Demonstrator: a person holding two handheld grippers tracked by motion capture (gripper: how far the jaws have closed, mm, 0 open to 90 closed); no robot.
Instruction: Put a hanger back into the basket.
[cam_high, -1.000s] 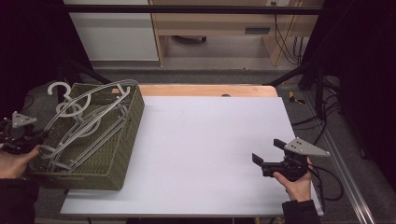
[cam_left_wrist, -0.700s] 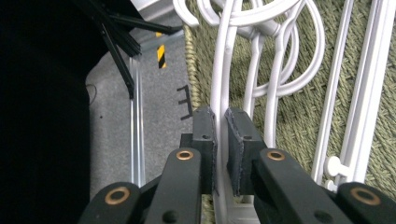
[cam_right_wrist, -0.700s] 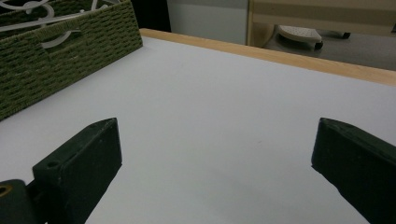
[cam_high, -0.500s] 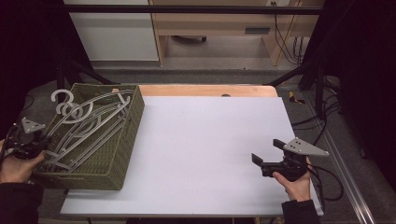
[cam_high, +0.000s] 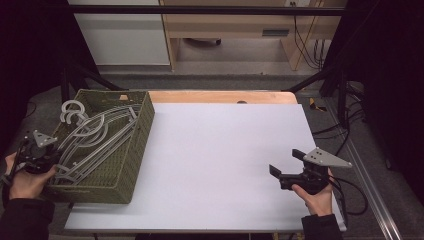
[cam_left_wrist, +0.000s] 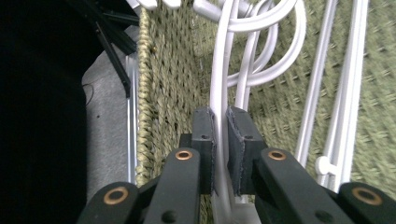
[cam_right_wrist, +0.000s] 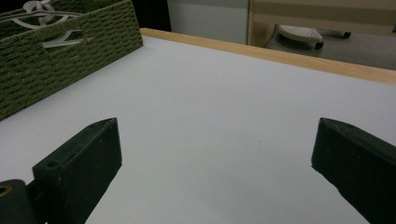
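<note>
Two grippers in play, one at each side of the tabletop (cam_high: 225, 165).

Far left: left gripper (cam_high: 39, 156) sits at the outer long side of the green woven basket (cam_high: 132, 150), held by the person's left hand (cam_high: 25, 177). In the left gripper view its fingers (cam_left_wrist: 205, 135) are nearly together, closed on a thin white rod of one of the hangers (cam_left_wrist: 219, 93); the pads touch the rod on both sides. Likely reason for gripping here: the rod is the nearest part, just inside the basket's wall, and thin enough for the pads.

Basket contents: a loose stack of white hangers (cam_high: 95, 137) lying flat and overlapping, hooks (cam_high: 72, 111) poking over the far left corner of the rim. Count unclear from above. The basket stands on the left edge of the tabletop, partly overhanging it.

Middle: bare white tabletop, nothing on it.

Right: right gripper (cam_high: 285, 175) low over the tabletop near the front right, in the right hand (cam_high: 315, 197), fingers (cam_right_wrist: 79, 163) spread wide with nothing between them. Judged to be waiting, pointed toward the basket.

View differences: the high view gives layout but hides the left grip; the left gripper view alone confirms contact with the rod. The right gripper view shows the basket's handle cutout (cam_right_wrist: 58, 37), with hanger hooks visible above the rim.
</note>
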